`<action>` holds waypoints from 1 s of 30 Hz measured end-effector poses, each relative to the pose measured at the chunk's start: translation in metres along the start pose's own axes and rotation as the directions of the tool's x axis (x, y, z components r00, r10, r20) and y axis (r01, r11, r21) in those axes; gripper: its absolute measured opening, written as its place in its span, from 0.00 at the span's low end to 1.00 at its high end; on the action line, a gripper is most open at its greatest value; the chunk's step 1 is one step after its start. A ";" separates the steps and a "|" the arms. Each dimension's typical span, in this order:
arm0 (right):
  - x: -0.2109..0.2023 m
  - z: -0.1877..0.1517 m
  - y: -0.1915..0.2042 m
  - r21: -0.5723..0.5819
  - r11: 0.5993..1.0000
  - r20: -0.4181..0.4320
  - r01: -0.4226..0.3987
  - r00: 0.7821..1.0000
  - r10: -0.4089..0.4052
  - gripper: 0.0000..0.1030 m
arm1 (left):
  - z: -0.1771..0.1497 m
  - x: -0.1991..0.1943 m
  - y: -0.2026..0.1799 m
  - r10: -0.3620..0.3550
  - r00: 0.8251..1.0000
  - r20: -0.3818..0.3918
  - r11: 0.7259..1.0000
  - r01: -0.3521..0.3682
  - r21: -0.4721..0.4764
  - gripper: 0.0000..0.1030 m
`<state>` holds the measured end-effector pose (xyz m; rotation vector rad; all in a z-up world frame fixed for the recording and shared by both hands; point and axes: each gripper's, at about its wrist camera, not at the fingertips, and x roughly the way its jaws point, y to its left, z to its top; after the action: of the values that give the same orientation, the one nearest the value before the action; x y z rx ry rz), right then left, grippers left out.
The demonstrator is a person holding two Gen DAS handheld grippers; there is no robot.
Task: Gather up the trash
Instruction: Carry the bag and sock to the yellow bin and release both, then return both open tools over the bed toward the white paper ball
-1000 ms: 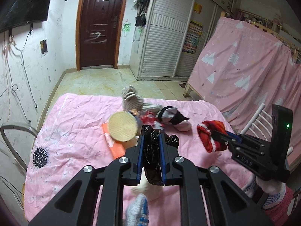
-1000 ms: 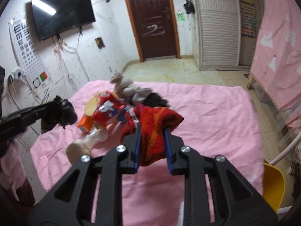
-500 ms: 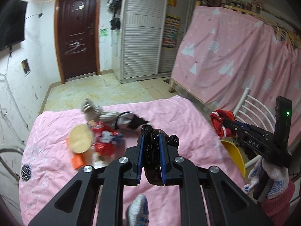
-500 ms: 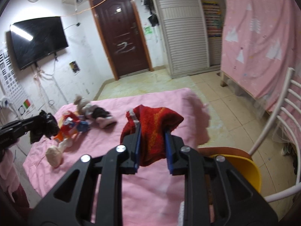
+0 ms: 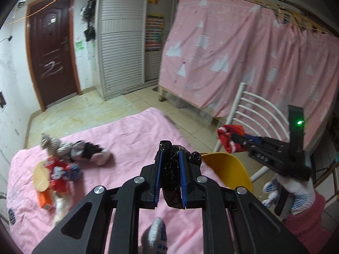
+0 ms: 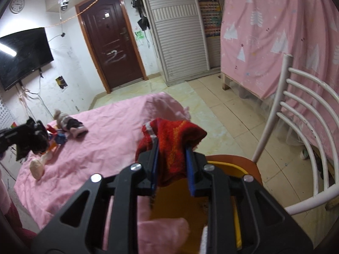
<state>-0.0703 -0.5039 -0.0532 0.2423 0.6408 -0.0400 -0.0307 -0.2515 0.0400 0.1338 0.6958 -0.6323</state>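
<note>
My left gripper [image 5: 170, 158] is shut on a crumpled black plastic bag [image 5: 172, 175], held above the pink bed [image 5: 131, 135]. My right gripper [image 6: 172, 146] is shut on a red and orange cloth [image 6: 172, 139], held over the yellow chair seat [image 6: 178, 203]. In the left wrist view the right gripper [image 5: 235, 138] with the red cloth [image 5: 229, 136] hangs to the right, over the yellow seat [image 5: 226, 169]. More trash lies on the bed's left side: a red snack wrapper [image 5: 57, 175], a round straw-coloured lid [image 5: 40, 176], an orange box [image 5: 45, 199] and bundled socks [image 5: 63, 148].
A white-backed chair [image 6: 296, 114] stands right of the bed. A pink curtain [image 5: 243, 63] covers a bunk frame behind it. A brown door [image 6: 112, 46], a white slatted wardrobe [image 6: 180, 36] and a wall television [image 6: 23, 55] line the far walls. Tiled floor lies between bed and wardrobe.
Both grippers have swung rightwards, away from the trash pile towards the chair, each keeping its load. The right gripper with the red cloth now hangs over the yellow seat.
</note>
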 end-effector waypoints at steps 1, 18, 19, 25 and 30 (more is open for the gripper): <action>0.001 -0.002 -0.004 0.004 1.000 -0.006 0.005 1.000 -0.005 0.21 | 0.001 0.003 -0.005 -0.010 1.000 0.001 1.000 0.010 0.005 0.06; -0.009 -0.016 -0.068 0.160 0.987 0.035 0.030 0.999 -0.036 0.38 | 0.015 0.059 -0.084 -0.224 0.974 -0.031 0.971 0.225 0.075 0.06; -0.011 -0.016 -0.070 0.168 0.985 0.039 0.031 0.999 -0.038 0.38 | 0.015 0.063 -0.090 -0.234 0.972 -0.035 0.969 0.236 0.078 0.06; -0.017 -0.016 -0.082 0.197 0.980 0.061 0.032 0.997 -0.045 0.39 | 0.012 0.086 -0.113 -0.259 0.962 -0.082 0.959 0.267 0.099 0.26; -0.016 -0.015 -0.083 0.201 0.979 0.062 0.027 0.997 -0.040 0.39 | 0.009 0.089 -0.116 -0.262 0.961 -0.089 0.958 0.270 0.101 0.40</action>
<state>-0.1015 -0.5819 -0.0731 0.4235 0.5760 -0.1449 -0.0409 -0.3927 0.0009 0.1704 0.7577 -0.9296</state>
